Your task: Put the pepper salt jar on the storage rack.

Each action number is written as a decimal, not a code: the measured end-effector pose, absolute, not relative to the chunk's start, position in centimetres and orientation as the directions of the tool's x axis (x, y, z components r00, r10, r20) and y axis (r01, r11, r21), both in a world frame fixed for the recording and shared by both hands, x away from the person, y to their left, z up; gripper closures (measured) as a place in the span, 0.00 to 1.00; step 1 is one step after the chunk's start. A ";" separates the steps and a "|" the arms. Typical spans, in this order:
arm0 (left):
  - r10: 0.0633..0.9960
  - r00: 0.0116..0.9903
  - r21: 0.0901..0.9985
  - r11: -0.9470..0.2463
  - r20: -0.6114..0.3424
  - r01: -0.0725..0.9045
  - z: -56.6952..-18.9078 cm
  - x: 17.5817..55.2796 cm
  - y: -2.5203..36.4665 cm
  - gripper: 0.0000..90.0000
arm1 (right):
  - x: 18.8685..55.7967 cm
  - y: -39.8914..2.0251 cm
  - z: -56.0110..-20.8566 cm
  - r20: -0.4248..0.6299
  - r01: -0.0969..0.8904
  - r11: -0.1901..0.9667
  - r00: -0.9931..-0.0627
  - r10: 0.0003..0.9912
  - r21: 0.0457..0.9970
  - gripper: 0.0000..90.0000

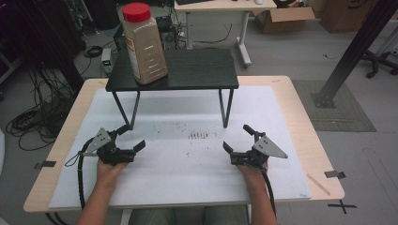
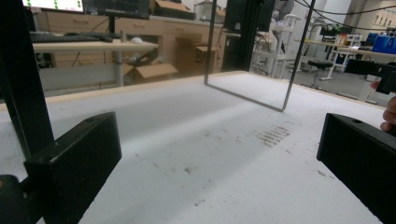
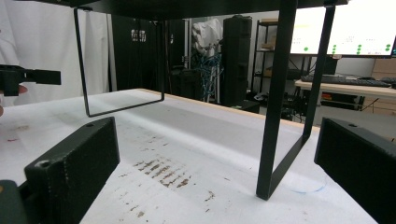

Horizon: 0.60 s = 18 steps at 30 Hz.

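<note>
A tall tan jar with a red lid stands upright on the left part of a low black stand at the back of the white mat. My left gripper rests on the mat in front of the stand's left legs, open with nothing between its jaws. My right gripper rests near the stand's right front leg, also open with nothing in it. In the left gripper view, the left gripper faces the stand's far leg frame. In the right gripper view, the right gripper looks under the stand, its near leg close ahead.
Brown smudges mark the mat between the grippers. The wooden table edge borders the mat. A black post rises at the right, and cables lie on the floor at the left. Cardboard boxes sit behind.
</note>
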State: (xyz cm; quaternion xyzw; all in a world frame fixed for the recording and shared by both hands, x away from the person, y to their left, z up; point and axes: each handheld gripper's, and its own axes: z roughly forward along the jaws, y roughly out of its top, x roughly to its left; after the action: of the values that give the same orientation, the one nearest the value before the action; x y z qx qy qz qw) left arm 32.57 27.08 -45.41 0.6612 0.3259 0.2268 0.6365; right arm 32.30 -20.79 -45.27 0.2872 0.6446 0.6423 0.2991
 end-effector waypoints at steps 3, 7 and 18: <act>0.735 0.672 0.994 0.034 -0.093 0.101 -45.5 32.1 27.1 0.00 | 32.3 -20.8 -45.3 -0.017 -0.013 0.011 -0.656 0.754 1.000 0.00; 0.748 0.663 1.000 -0.008 -0.001 0.010 -45.7 31.2 26.6 0.00 | 32.3 -20.8 -45.3 -0.019 -0.014 0.013 -0.657 0.754 1.000 0.00; 0.754 0.656 1.000 -0.015 0.006 0.009 -45.7 31.2 26.5 0.00 | 32.2 -20.8 -45.3 -0.019 -0.016 0.012 -0.657 0.754 1.000 0.00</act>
State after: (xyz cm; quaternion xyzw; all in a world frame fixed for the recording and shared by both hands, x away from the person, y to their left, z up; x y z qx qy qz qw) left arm 31.16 26.54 -45.70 0.6495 0.2937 0.2925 0.6374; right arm 32.25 -20.76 -45.29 0.2862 0.6452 0.6419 0.2997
